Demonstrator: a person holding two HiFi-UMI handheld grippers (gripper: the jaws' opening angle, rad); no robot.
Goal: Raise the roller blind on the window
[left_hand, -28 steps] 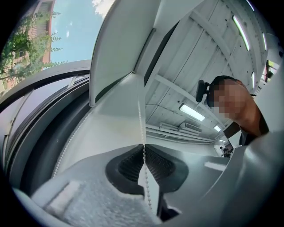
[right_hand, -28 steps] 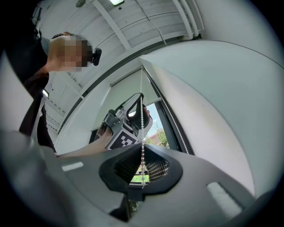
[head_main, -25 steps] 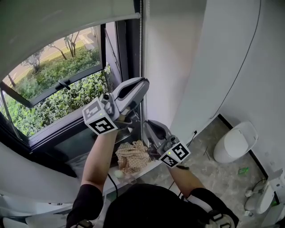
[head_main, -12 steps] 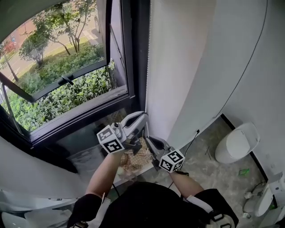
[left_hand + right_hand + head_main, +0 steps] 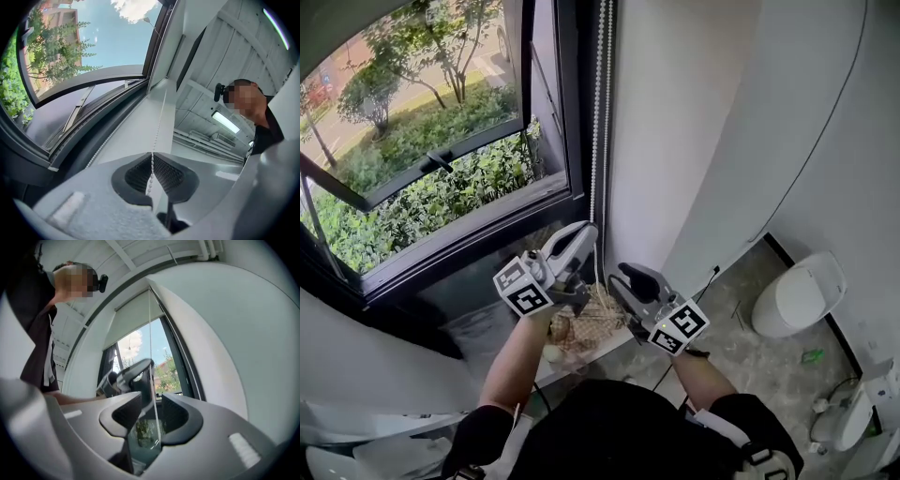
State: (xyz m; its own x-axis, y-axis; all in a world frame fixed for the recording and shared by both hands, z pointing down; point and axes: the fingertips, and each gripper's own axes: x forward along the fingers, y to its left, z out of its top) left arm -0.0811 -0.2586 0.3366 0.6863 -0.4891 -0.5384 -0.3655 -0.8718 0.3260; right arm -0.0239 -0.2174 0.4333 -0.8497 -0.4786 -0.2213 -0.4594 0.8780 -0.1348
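Observation:
The white bead chain [image 5: 600, 112] hangs down the window frame's right side. My left gripper [image 5: 584, 232] points up at it and is shut on the chain [image 5: 158, 126], which runs straight between the pads [image 5: 164, 174]. My right gripper [image 5: 623, 277] sits just lower and to the right. Its jaws have just been opening and stand apart, with a strand of the chain [image 5: 150, 333] passing free between them. The roller blind [image 5: 136, 315] is rolled high, and only its grey lower edge [image 5: 342, 19] shows at the top left of the head view.
A tilted-out window sash [image 5: 441, 161] opens onto green bushes. A beige cloth [image 5: 586, 330] lies on the sill below the grippers. A white toilet [image 5: 797, 298] stands on the tiled floor at right. A thin black cable [image 5: 825, 122] runs down the white wall.
The blind's lower edge has risen almost out of the head view. Both grippers have come down along the chain. The right gripper's jaws have opened.

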